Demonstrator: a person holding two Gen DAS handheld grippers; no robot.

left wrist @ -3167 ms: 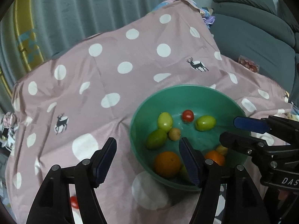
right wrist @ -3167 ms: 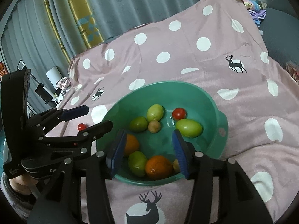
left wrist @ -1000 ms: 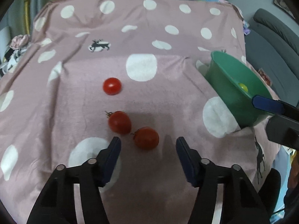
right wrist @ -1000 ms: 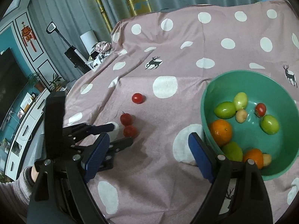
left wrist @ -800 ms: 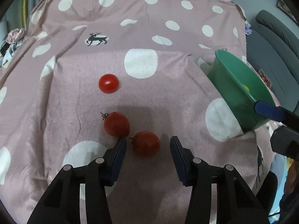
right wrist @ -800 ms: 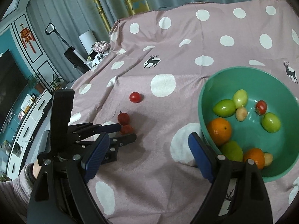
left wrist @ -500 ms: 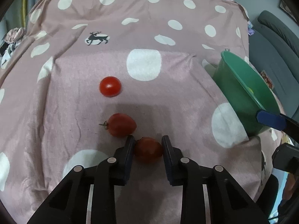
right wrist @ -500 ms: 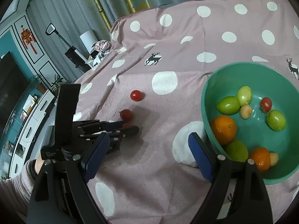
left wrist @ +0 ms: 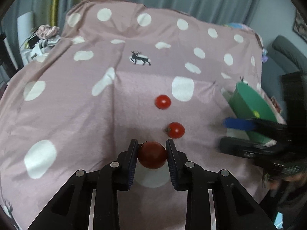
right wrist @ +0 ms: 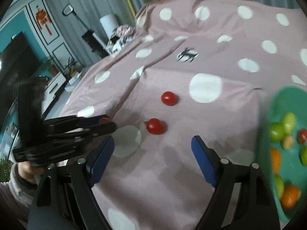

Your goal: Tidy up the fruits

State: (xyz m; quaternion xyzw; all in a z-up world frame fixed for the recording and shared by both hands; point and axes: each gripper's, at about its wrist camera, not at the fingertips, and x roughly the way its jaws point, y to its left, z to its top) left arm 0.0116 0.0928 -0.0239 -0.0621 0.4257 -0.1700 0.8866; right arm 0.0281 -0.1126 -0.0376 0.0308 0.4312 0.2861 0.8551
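Left gripper (left wrist: 152, 154) is clamped on a tomato (left wrist: 152, 156) just off the cloth (left wrist: 76, 105). It should keep the squeeze light and carry to the bowl (left wrist: 249, 103). Right gripper (right wrist: 152, 149), jaws just narrowing around nothing, sits near the second tomato (right wrist: 155, 126); third tomato (right wrist: 168, 98) lies beyond, farther from the bowl.

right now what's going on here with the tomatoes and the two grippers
A person is sorting fruit on a polka-dot cloth with a gripper in each hand. The left gripper is shut on a tomato. Two more cherry tomatoes lie loose on the cloth. The right gripper is open and empty above the cloth, its jaws having just narrowed a little. The green bowl to the right already holds green and orange fruit.
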